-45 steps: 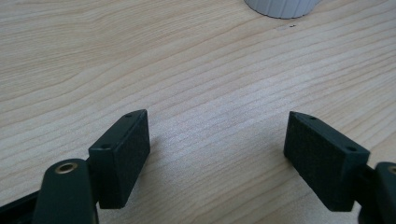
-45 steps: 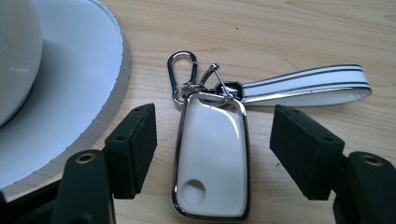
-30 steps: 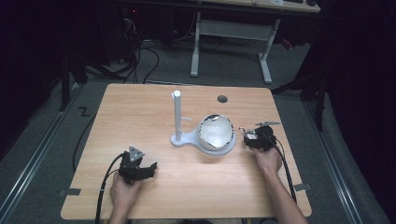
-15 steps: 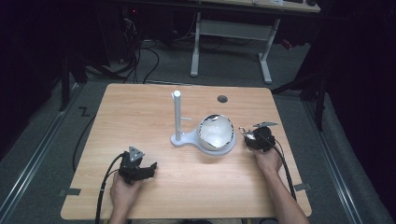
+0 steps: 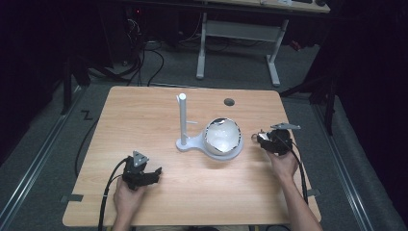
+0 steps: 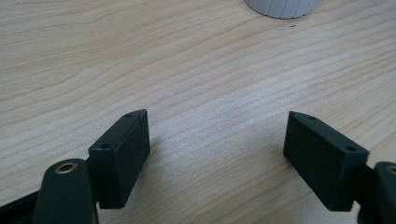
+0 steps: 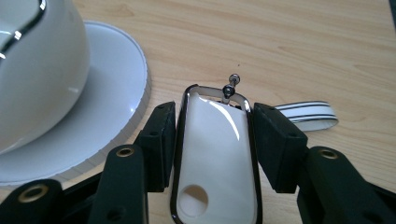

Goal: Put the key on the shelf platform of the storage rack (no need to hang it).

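Observation:
My right gripper (image 5: 263, 139) (image 7: 215, 133) is shut on a flat white tag (image 7: 215, 163) with a chrome rim, a round hole and a small pin at its far end. The tag is held just above the table at the right. A striped strap loop (image 7: 309, 115) trails beside it. Left of the gripper, a white domed bowl (image 5: 222, 135) (image 7: 37, 70) sits on the round base (image 7: 109, 100) of a white stand with an upright pole (image 5: 183, 118). My left gripper (image 5: 153, 174) (image 6: 217, 149) rests open near the front left, with bare wood between its pads.
The wooden table (image 5: 144, 110) has a dark round grommet hole (image 5: 229, 102) near its far edge. The ribbed white rim of the stand base (image 6: 282, 7) lies ahead of the left gripper. A desk frame and cables stand on the dark floor beyond.
The right gripper has shifted slightly right and up with the tag in it. The left hand and gripper have stayed still.

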Available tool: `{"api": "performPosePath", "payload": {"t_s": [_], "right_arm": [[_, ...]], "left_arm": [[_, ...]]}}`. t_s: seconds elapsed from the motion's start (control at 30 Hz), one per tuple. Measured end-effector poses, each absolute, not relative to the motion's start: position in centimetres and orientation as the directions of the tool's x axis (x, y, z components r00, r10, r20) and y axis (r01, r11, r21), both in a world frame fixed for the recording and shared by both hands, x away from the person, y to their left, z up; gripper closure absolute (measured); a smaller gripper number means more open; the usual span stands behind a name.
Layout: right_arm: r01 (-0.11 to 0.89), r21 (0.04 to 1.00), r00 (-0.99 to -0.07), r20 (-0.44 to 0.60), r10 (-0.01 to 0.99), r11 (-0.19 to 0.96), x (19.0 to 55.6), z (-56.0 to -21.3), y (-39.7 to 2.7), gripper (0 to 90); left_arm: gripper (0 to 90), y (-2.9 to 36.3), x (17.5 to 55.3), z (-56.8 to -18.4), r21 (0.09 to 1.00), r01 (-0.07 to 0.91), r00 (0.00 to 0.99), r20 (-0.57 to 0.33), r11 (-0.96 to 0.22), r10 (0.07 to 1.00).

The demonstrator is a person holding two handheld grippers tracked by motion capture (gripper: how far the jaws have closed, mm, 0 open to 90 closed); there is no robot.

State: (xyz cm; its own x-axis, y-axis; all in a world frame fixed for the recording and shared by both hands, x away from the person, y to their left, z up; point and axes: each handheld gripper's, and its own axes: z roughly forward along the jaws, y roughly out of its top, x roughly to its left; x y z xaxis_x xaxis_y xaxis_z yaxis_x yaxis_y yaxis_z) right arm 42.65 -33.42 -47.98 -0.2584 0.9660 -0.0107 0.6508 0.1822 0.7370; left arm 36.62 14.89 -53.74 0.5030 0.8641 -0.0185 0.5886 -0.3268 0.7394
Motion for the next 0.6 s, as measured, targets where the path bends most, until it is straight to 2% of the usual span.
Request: {"api": "performPosePath", "payload": {"t_s": [0.43,0.6], "right_arm": [[0.600,0.786,-0.295,0.042,0.955,0.151,40.5,-45.5,-34.4,51.9],[0.569,0.806,-0.335,0.051,0.941,0.159,39.3,-44.2,-34.2,51.8]], "left_arm": [[23.2,14.9,36.6,-53.7,0.740,0.589,0.503,-0.020,-0.326,0.864],[23.1,14.9,36.6,-53.7,0.740,0.589,0.503,-0.021,-0.325,0.864]]}}
